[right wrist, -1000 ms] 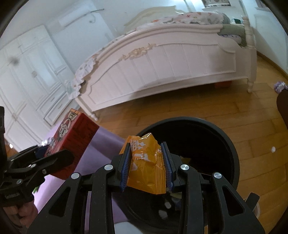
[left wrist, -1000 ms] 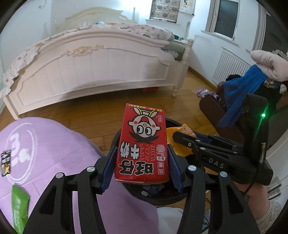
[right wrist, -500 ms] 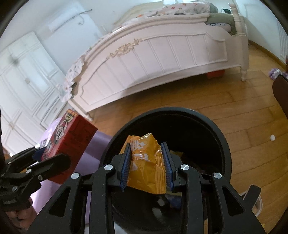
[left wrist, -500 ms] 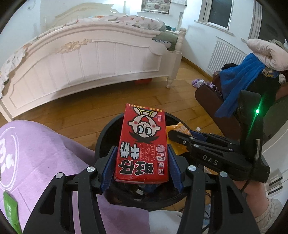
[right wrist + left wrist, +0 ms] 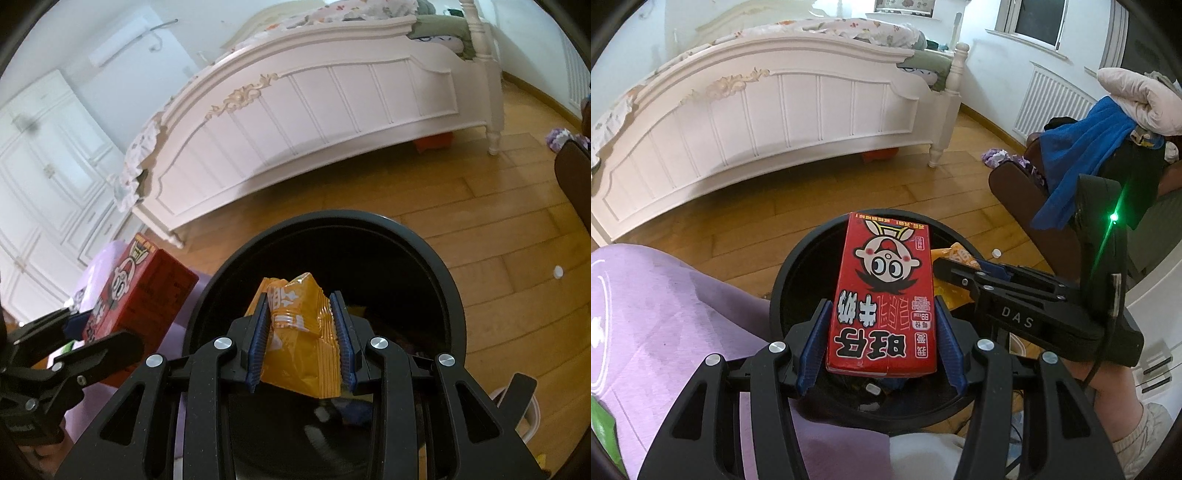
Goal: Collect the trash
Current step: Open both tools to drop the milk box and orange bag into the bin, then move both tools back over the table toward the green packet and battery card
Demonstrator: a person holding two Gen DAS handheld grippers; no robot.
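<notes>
My left gripper (image 5: 882, 325) is shut on a red drink carton (image 5: 884, 288) with a cartoon face, and holds it over the mouth of a round black trash bin (image 5: 786, 280). The right gripper (image 5: 301, 321) is shut on a crumpled orange snack bag (image 5: 299, 343), also over the black bin (image 5: 436, 266). From the right wrist view the red carton (image 5: 144, 291) shows at the left beside the bin rim. In the left wrist view the right gripper (image 5: 955, 267) and a bit of the orange bag (image 5: 956, 254) sit just right of the carton. Dark trash lies in the bin's bottom.
A purple cloth surface (image 5: 665, 314) lies left of the bin, with a green wrapper (image 5: 602, 428) at its edge. A white bed frame (image 5: 775, 110) stands behind on the wooden floor. A brown chair (image 5: 1027, 192) piled with clothes is at right. A small white cap (image 5: 558, 272) lies on the floor.
Both grippers have sunk and moved further over the bin with their items still held. The bin's mouth now fills more of both views.
</notes>
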